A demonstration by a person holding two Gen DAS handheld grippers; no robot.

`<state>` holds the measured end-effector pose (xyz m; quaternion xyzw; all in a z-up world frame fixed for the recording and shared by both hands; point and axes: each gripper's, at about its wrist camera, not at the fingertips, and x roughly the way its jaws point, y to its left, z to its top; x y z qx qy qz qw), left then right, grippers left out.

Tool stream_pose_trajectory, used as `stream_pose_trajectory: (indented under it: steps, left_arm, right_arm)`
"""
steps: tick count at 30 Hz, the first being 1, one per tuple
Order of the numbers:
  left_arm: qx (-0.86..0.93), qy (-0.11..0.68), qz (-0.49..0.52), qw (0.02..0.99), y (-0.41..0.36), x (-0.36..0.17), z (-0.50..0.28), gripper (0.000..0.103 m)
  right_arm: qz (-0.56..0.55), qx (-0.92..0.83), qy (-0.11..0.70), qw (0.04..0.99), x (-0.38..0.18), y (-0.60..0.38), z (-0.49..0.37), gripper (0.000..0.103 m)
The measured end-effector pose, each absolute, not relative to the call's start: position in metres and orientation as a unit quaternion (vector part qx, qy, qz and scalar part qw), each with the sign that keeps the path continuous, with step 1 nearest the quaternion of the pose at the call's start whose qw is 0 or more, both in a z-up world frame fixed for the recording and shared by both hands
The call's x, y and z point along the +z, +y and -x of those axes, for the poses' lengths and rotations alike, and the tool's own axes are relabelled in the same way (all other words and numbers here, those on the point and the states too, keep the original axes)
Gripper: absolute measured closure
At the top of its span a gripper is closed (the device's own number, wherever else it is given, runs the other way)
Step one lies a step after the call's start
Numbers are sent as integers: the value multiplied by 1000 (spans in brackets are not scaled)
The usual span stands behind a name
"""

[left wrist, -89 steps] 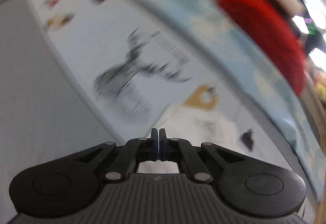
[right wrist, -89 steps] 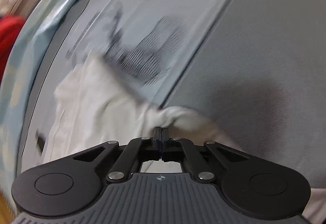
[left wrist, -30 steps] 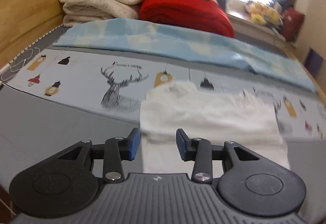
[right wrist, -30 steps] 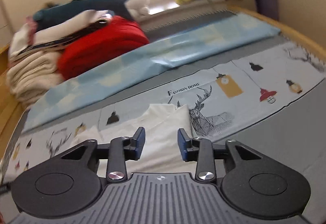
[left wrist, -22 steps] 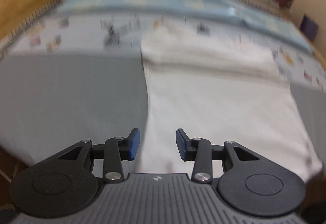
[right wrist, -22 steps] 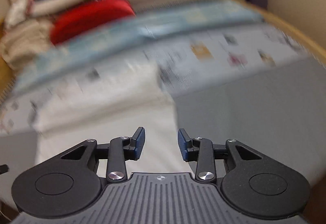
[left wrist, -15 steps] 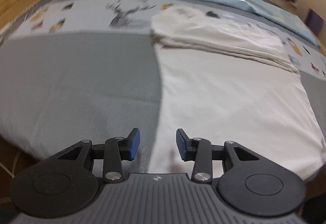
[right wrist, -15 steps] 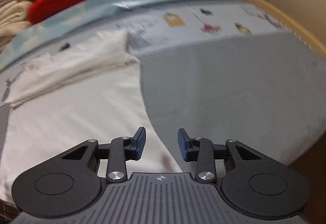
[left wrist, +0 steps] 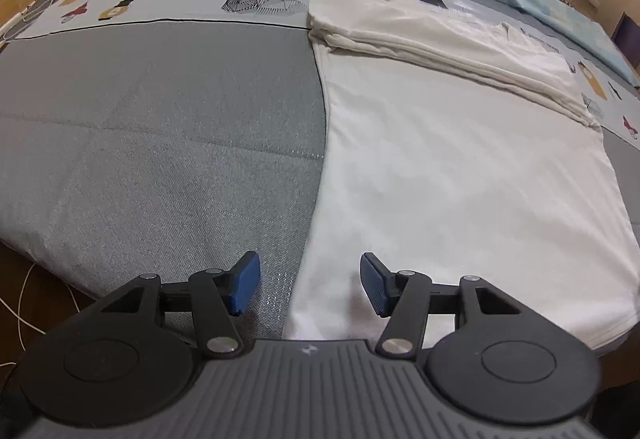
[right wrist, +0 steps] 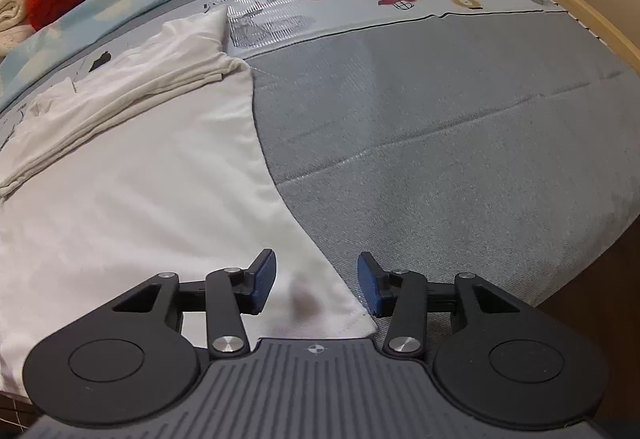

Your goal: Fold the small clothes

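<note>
My left hand-held gripper tilts steeply down, jaws opening, blue pads apart and pressing on nothing. One pad sits over grey, the other over white cloth. My right hand-held gripper is angled down the same way, jaws also opening, pads apart with a white corner between them, not pinched. Black linkages and ribbed bodies fill the bottom of both views. No hand or sleeve visible.
</note>
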<state>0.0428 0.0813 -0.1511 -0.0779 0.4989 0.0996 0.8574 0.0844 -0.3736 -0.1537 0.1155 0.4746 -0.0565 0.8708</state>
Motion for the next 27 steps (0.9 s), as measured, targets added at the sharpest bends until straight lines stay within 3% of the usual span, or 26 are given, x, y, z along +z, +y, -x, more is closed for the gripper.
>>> stream_pose_trajectory:
  steps: [27]
  left_arm:
    - [116,527,124,833,95,-166,-49,42]
  right_arm:
    - [-110,-66,498,858,-168,-381,-96,56]
